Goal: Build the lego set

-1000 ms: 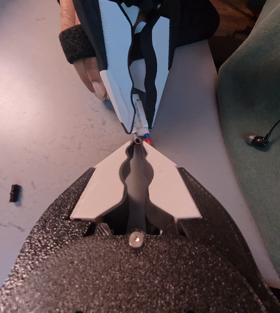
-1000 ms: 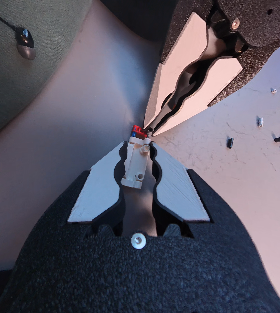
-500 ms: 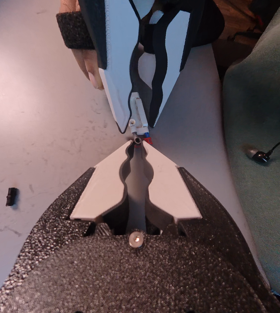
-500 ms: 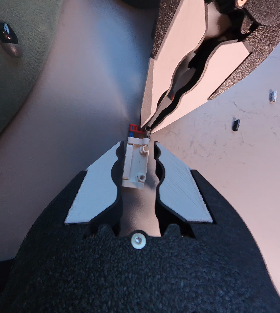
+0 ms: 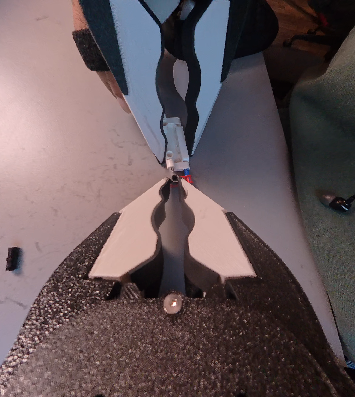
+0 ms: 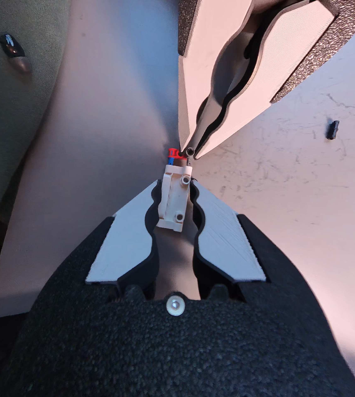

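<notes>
My left gripper [image 5: 174,181] is shut on a small dark tube piece [image 5: 174,177] that is joined to a red connector [image 5: 186,178]. My right gripper [image 6: 174,182] is shut on a white lego block [image 6: 173,200]. The two grippers meet tip to tip above the grey table [image 5: 43,150]. A blue pin [image 6: 170,160] and a thin grey axle link the white block to the red connector [image 6: 173,153] and the dark tube [image 6: 190,151]. The white block [image 5: 175,141] and the right gripper [image 5: 176,158] also show in the left wrist view. The left gripper [image 6: 190,153] shows in the right wrist view.
A small black lego piece [image 5: 13,258] lies loose on the table and also shows in the right wrist view [image 6: 332,129]. A green padded seat [image 5: 333,171] borders the table edge, with a black earbud [image 5: 335,202] and its cable on it. A person's hand [image 5: 112,90] holds the right gripper. The tips of both grippers are at nearly the same place.
The right gripper has come closer and turned, so the white block's broad face shows more. A thin axle now shows between block and tube. The loose pieces at the right have left the right wrist view.
</notes>
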The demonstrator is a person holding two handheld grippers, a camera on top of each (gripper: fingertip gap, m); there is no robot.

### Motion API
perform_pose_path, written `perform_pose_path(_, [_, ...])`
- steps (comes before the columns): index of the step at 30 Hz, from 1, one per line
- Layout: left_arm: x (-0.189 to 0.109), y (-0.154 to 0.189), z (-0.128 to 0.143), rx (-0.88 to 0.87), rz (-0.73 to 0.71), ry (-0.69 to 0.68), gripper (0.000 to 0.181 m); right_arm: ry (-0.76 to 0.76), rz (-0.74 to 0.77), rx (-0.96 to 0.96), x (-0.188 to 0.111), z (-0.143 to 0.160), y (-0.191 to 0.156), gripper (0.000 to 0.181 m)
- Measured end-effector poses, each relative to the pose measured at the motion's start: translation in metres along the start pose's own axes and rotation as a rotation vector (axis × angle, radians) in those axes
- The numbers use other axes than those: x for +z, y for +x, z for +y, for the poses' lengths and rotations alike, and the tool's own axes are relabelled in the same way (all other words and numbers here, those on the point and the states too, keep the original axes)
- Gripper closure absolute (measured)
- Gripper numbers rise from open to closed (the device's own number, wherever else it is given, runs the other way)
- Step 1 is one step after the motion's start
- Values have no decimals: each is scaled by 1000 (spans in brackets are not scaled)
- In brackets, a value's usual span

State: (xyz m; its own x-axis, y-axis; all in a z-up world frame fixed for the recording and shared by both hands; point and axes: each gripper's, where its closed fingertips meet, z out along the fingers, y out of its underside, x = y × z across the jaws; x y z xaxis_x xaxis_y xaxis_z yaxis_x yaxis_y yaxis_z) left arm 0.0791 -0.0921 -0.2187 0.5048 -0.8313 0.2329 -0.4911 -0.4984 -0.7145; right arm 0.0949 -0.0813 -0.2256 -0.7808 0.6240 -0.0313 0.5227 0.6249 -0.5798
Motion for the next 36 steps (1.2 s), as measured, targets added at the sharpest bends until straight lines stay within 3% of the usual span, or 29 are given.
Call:
perform_pose_path(11, [-1, 4, 1, 43, 17, 13, 175, 108, -3, -75, 1, -4, -1, 157])
perform_pose_path(22, [1, 3, 0, 81, -59, 28, 175, 140, 21, -92, -1, -4, 0, 158])
perform_pose_path(36, [1, 0, -3, 112, -158, 39, 175, 209, -54, 36, -8, -4, 0, 158])
